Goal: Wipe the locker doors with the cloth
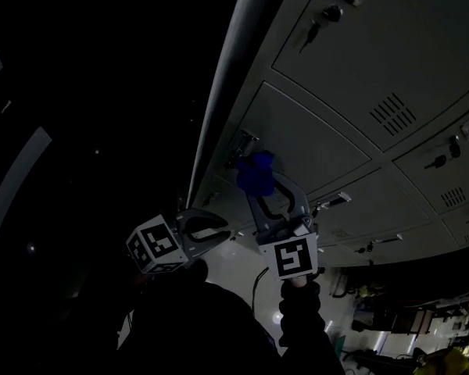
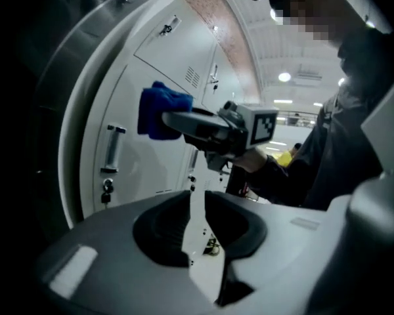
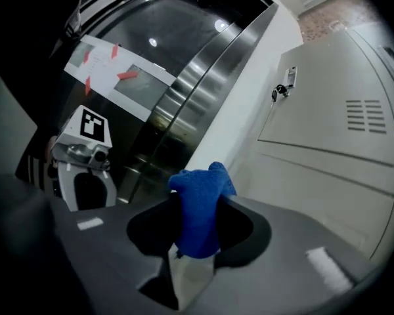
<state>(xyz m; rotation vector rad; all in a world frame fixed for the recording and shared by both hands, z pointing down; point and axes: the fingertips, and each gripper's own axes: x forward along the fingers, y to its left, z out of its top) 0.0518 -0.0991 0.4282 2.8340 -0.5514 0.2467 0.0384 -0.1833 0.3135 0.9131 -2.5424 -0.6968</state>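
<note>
A blue cloth (image 1: 255, 172) is bunched between the jaws of my right gripper (image 1: 259, 181), which is shut on it. The cloth (image 3: 200, 205) is held up close to the left edge of a pale grey locker door (image 1: 313, 139); whether it touches the door I cannot tell. In the left gripper view the cloth (image 2: 159, 113) sticks out in front of the lockers (image 2: 151, 169). My left gripper (image 1: 202, 231) hangs lower and to the left, away from the doors. Its jaws (image 2: 196, 205) are shut with nothing between them.
The locker bank (image 3: 328, 123) has vent slots (image 1: 392, 114), key locks (image 1: 328, 14) and a bar handle (image 2: 111, 149). A steel pillar (image 3: 184, 104) and dark glass with a paper notice (image 3: 111, 67) stand left of it. A dark sleeve (image 1: 305, 319) is below.
</note>
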